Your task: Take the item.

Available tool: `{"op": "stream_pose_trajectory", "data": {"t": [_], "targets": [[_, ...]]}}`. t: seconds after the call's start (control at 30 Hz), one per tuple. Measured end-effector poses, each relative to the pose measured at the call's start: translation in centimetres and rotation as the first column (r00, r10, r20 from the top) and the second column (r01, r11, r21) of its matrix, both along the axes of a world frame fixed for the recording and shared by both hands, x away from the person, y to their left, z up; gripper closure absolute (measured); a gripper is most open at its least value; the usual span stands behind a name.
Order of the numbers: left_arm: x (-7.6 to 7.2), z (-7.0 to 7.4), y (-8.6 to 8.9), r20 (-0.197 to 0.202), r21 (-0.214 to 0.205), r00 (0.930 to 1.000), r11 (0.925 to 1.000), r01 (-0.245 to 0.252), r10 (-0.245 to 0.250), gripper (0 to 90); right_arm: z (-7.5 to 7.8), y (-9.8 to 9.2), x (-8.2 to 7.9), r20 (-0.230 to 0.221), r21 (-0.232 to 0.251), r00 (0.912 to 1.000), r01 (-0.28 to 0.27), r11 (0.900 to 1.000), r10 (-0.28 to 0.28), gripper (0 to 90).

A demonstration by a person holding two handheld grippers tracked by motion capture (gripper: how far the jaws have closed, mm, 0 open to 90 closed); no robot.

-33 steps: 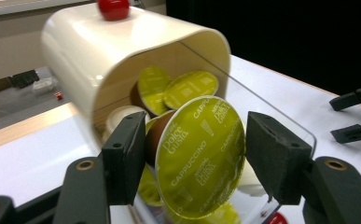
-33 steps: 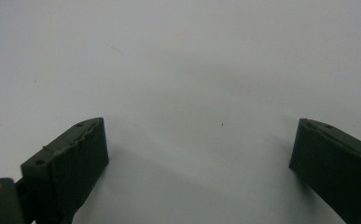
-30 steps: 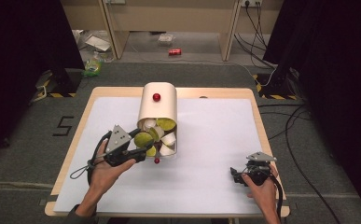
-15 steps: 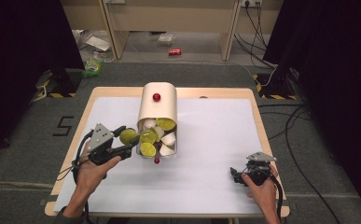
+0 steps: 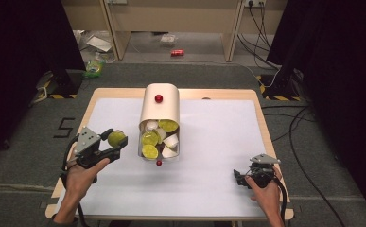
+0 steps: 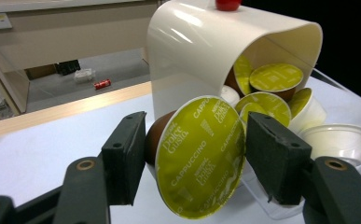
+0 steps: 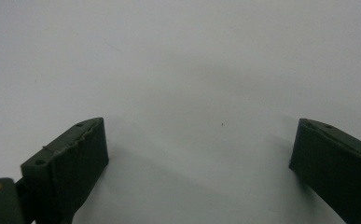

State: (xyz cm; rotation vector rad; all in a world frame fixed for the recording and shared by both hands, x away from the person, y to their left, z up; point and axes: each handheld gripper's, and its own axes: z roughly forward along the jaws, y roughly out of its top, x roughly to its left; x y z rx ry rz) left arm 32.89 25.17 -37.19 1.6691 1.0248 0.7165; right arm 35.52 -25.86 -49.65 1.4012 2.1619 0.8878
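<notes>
A cream container (image 5: 159, 111) with a red knob (image 5: 158, 98) lies on its side on the white table. Several green-lidded and white capsules (image 5: 158, 140) spill from its open mouth. My left gripper (image 5: 117, 142) is left of that mouth, shut on one green-lidded capsule (image 5: 116, 137). In the left gripper view this brown capsule (image 6: 201, 154), marked Cappuccino, sits tilted between the two black pads, with the container (image 6: 192, 51) just behind it. My right gripper (image 5: 239, 178) rests near the table's front right, open; its jaws (image 7: 199, 163) stand wide over bare white table.
A small red ball (image 5: 159, 162) lies just in front of the container's mouth. The white sheet (image 5: 218, 132) covers the wooden table. On the floor beyond lie a red can (image 5: 177, 52), papers and cables. Dark curtains hang at both sides.
My left gripper has pulled away to the left from the container's mouth, carrying the green-lidded capsule with it. The right gripper has stayed where it was.
</notes>
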Motion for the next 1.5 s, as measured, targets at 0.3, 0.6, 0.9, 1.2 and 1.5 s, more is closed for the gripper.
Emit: {"op": "stream_pose_trajectory", "data": {"t": [0.3, 0.6, 0.9, 1.2, 1.5], "targets": [[-0.2, -1.1, 1.8, 0.007, -0.025, 0.9993, 0.9990, -0.037, 0.037, 39.2, 0.0, 0.0, 0.0, 0.000, 0.000, 1.0000, 0.001, 1.0000, -0.001, 4.3], [-0.2, -2.6, 2.9, -0.011, -0.046, 0.9980, 0.9970, -0.063, 0.063, 39.2, 0.0, 0.0, 0.0, 0.000, 0.000, 1.0000, 0.000, 1.0000, 0.000, 4.3], [-0.1, -4.4, 3.4, -0.033, -0.038, 0.9963, 0.9960, -0.080, 0.079, 39.2, 0.0, 0.0, 0.0, 0.000, 0.000, 1.0000, 0.000, 1.0000, 0.000, 4.2], [0.0, -6.2, 3.9, -0.060, -0.039, 0.9940, 0.9948, -0.094, 0.092, 39.2, 0.0, 0.0, 0.0, 0.000, -0.001, 1.0000, 0.000, 1.0000, 0.000, 4.3], [0.4, -8.0, 4.1, -0.067, -0.020, 0.9927, 0.9946, -0.101, 0.100, 39.2, 0.0, 0.0, 0.0, 0.000, -0.001, 1.0000, 0.000, 1.0000, 0.000, 4.2]]}}
